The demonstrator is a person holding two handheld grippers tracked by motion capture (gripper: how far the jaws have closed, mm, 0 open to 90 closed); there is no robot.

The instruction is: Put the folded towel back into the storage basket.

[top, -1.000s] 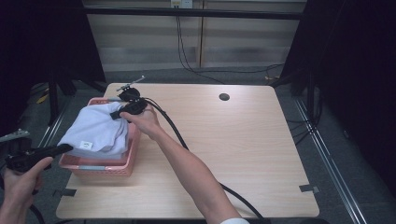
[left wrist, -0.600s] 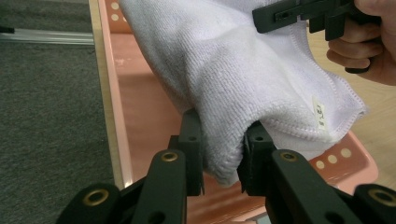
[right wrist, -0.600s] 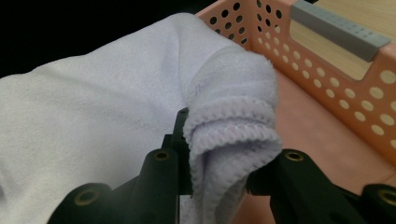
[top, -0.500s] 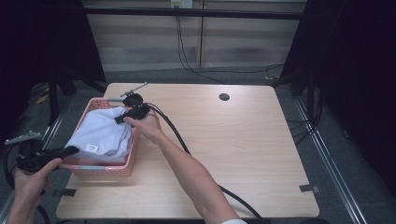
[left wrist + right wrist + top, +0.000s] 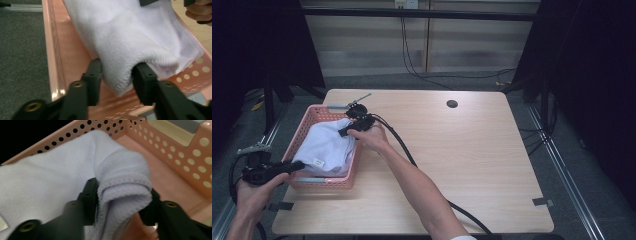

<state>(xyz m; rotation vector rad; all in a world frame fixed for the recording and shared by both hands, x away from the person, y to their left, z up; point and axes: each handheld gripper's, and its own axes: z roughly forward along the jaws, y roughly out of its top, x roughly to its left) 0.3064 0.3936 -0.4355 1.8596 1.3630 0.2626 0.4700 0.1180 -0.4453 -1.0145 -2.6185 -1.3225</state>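
Note:
A white towel [image 5: 329,145] lies bunched in the pink perforated basket [image 5: 319,113] at the table's left. My left gripper [image 5: 294,165] reaches in over the basket's near left corner. In the left gripper view its jaws have just been opening, and a rounded towel fold [image 5: 125,37] sits loosely between the pads [image 5: 93,75] above the basket floor [image 5: 72,57]. My right gripper [image 5: 349,129] is at the basket's far right rim. Its jaws have also just been opening, and a folded towel edge [image 5: 122,187] rests between them without being pinched, near the basket wall [image 5: 175,152].
The basket stands near the table's left edge, with dark floor beyond it. The right gripper's black cable [image 5: 404,152] trails across the wooden tabletop [image 5: 472,160] toward the front. A round cable hole [image 5: 452,104] is at the back middle.
Both hands have come down, and the towel has sunk from above the rim into the basket. Both pairs of jaws now stand wider around the towel.

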